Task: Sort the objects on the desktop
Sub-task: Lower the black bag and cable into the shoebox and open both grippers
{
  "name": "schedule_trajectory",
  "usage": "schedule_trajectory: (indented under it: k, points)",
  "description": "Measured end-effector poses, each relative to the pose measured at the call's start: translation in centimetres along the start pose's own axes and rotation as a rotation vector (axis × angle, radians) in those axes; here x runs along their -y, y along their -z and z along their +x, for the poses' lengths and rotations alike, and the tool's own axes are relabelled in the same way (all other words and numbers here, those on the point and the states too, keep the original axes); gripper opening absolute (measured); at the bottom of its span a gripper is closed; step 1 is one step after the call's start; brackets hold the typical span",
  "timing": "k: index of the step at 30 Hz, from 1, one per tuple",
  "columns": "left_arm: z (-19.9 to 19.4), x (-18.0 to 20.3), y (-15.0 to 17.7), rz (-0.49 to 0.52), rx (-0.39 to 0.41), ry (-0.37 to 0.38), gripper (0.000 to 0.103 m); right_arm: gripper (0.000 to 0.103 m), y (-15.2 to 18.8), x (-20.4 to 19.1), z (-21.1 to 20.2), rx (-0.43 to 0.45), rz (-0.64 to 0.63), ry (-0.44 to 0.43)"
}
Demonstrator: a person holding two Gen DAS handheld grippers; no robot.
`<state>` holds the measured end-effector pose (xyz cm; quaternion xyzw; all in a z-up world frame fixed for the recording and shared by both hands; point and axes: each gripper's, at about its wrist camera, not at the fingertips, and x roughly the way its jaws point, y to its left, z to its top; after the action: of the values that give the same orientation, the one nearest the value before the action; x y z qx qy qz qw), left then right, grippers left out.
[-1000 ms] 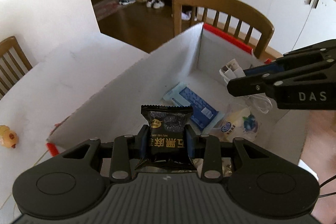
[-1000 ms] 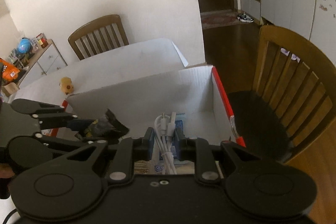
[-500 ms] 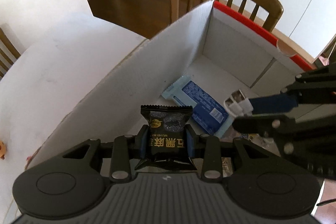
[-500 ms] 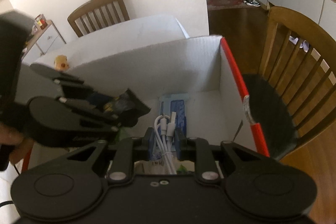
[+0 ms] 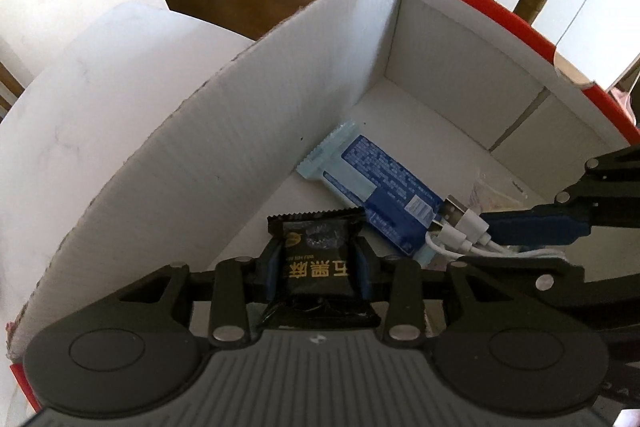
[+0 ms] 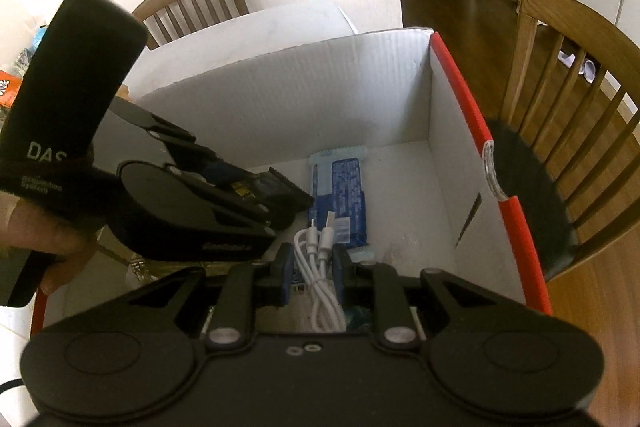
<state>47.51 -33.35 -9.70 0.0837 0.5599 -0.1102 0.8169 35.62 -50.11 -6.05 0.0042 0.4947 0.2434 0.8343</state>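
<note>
Your left gripper (image 5: pixel 318 267) is inside the white box (image 5: pixel 248 147), and its jaws are opening around the black snack packet (image 5: pixel 316 255) between them. Your right gripper (image 6: pixel 310 263) is clamped on the white cable (image 6: pixel 320 267), above the blue packet (image 6: pixel 340 195) on the box floor.

White letters "DAS" on the black handle (image 6: pixel 60 87) of the left tongs (image 6: pixel 276 203); smaller white print beneath, too blurred to read. Gold Chinese characters on the black snack packet (image 5: pixel 318 259), seen upside down, a line of tiny Latin letters above them illegible. Dense white print and a barcode patch on the blue wrapper (image 5: pixel 384 191), too small to read.
</note>
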Motion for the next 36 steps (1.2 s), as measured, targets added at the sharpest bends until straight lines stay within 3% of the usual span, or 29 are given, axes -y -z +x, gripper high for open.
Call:
schedule_trajectory:
  k: [3,7,21,25,31,36]
  points:
    - [-0.6,-0.2,0.3,-0.011,0.032,-0.009,0.066,0.023,-0.1,-0.2,0.0,-0.001,-0.004,0.008]
    - [-2.1,-1.0,0.6,-0.057,0.104,0.01,0.072,0.029,0.0,0.0,0.0,0.0,0.006,0.011]
    - [-7.7,-1.4,1.8,-0.128,0.249,0.044,0.075,0.036,0.1,-0.5,-2.9,0.063,-0.001,0.007]
    - [-8.9,-1.2,2.3,-0.132,0.286,0.052,0.081,0.056,0.2,-1.1,-4.0,0.086,-0.012,0.012]
    - [-10.6,-1.0,3.5,-0.12,0.318,0.054,0.083,0.064,0.7,-2.3,-5.6,0.118,-0.019,0.014]
    - [-12.3,-1.5,5.0,-0.105,0.349,0.058,0.083,0.079,1.2,-3.7,-7.0,0.162,-0.017,0.038]
